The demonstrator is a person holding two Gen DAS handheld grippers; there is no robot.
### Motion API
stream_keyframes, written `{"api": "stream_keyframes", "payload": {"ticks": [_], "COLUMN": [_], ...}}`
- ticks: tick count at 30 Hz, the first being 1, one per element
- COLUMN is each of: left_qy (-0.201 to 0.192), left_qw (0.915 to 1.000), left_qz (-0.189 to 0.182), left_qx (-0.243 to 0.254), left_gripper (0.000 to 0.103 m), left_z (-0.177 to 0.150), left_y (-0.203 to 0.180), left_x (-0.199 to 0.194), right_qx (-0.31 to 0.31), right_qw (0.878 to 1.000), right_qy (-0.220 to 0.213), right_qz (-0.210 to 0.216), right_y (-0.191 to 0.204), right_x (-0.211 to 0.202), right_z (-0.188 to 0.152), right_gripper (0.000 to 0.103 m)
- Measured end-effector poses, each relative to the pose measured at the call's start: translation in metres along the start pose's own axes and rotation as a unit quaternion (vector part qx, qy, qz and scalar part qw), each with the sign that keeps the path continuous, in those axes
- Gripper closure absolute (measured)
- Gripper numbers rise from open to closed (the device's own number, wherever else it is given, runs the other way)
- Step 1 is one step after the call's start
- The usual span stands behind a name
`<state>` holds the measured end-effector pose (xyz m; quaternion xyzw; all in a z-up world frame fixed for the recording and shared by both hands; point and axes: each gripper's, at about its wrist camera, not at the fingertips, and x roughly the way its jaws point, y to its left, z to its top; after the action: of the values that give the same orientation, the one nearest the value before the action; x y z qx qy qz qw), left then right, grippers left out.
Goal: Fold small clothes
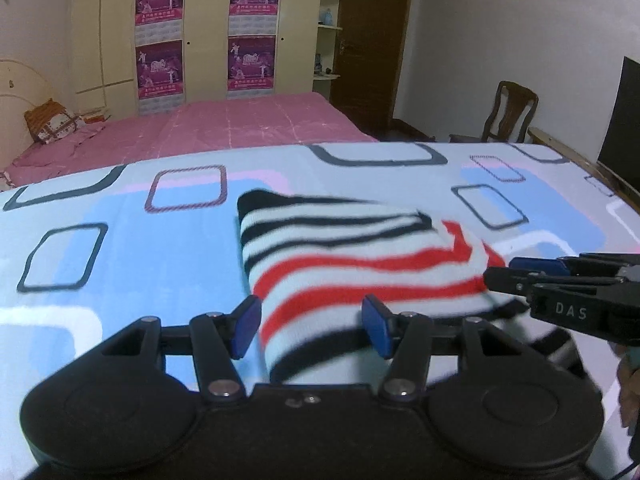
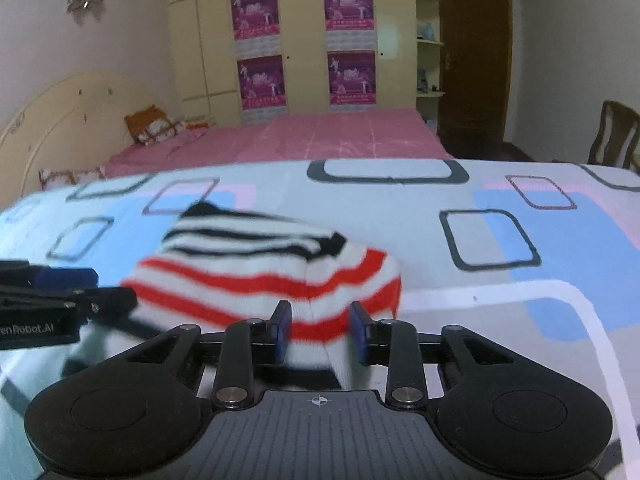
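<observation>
The left gripper (image 1: 310, 326) stands wide, its pads clear of the striped garment (image 1: 352, 264) lying folded on the patterned sheet (image 1: 120, 248). The right gripper (image 2: 320, 332) stands narrower, the garment's edge between its pads; whether they pinch it, I cannot tell.

The folded garment (image 1: 352, 264) lies on the patterned sheet (image 1: 120, 248). Relative to the garment, the left gripper (image 1: 311, 326) sits at its near edge, the right gripper (image 1: 492, 274) at its right side, seemingly touching. A bed (image 1: 240, 128) lies behind it, a wardrobe (image 1: 200, 28) farther back, a chair (image 1: 508, 114) behind right.
</observation>
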<state>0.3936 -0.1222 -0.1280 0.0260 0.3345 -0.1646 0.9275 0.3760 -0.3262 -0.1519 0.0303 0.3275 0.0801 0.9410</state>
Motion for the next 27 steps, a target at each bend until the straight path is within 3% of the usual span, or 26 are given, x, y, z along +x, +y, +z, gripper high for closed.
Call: {"api": "stream_keyframes", "payload": {"ticks": [3,4,9,13,17,23,27], "left_qy": [0.002,0.005,0.012,0.005,0.008,0.048,0.061], "left_qw": [0.9999,0.9998,0.9998,0.9998,0.9996,0.9983,0.9966], "left_qz": [0.004,0.003,0.009,-0.001,-0.010,-0.017,-0.024], "left_qx": [-0.014,-0.018,-0.011,-0.017,-0.025,-0.028,-0.049], "left_gripper": [0.047,0.047,0.048,0.048,0.048,0.047,0.046], "left_z": [-0.006,-0.007,-0.003,-0.008,-0.024,-0.056,-0.056], "left_y": [0.003,0.005,0.002,0.004,0.007,0.007,0.014], "left_x": [0.001,0.003,0.001,-0.017,-0.039,-0.038,-0.031], "right_qx": [-0.008,-0.008,0.017,0.047,0.033,0.011,0.040], "right_qw": [1.000,0.999,0.999,0.999,0.999,0.999,0.998], "right_qy": [0.013,0.017,0.027,0.011,0.000,0.039,0.049], "right_qz": [-0.022,-0.038,-0.036,-0.006,0.009,-0.003,-0.004], "right_y": [-0.003,-0.006,-0.017,-0.023,-0.016,-0.008,-0.022], "right_x": [0.001,0.004,0.007,-0.019,-0.053,-0.060,-0.051], "right_z": [-0.010,-0.013,-0.011,-0.012,-0.021,-0.057,-0.070], "right_gripper": [0.084,0.085,0.084,0.084,0.084,0.084,0.084]}}
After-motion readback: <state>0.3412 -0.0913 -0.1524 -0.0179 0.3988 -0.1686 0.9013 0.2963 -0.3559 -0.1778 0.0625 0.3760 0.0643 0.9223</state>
